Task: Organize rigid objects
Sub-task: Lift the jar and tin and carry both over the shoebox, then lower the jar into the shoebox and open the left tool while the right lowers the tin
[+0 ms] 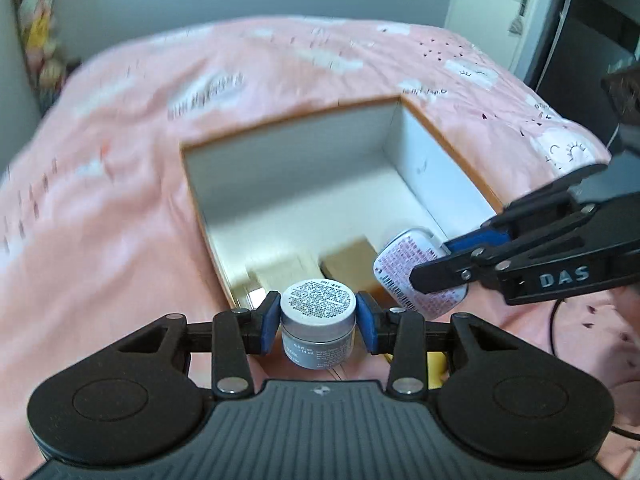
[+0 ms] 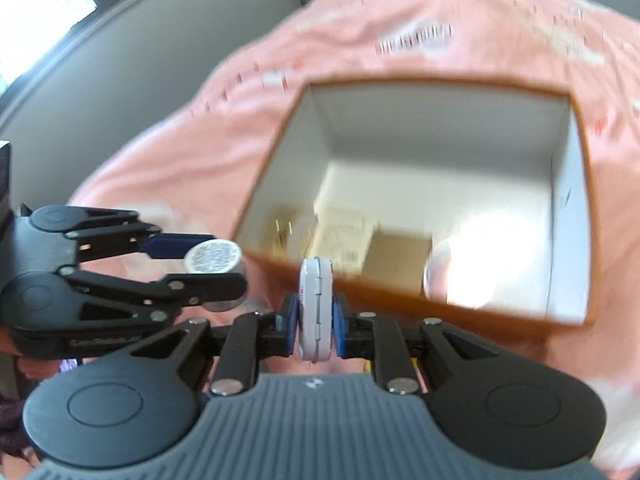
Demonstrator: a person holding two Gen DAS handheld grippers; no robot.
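My left gripper (image 1: 318,322) is shut on a small grey jar (image 1: 318,322) with a printed label on its base, held near the front edge of an open box (image 1: 288,120) with white walls and an orange rim. My right gripper (image 2: 316,322) is shut on a flat white tin (image 2: 316,308), held on edge just in front of the box (image 2: 440,80). In the left wrist view the tin (image 1: 404,266) shows its printed face, with the right gripper (image 1: 444,262) around it. In the right wrist view the jar (image 2: 214,258) sits in the left gripper (image 2: 208,264) at left.
The box lies on a bed with a pink patterned cover (image 1: 120,200). Inside it are two small cardboard boxes (image 1: 352,260) and a pale packet (image 2: 344,236); a round white object (image 2: 436,272) shows at the near wall. A door (image 1: 492,20) stands at far right.
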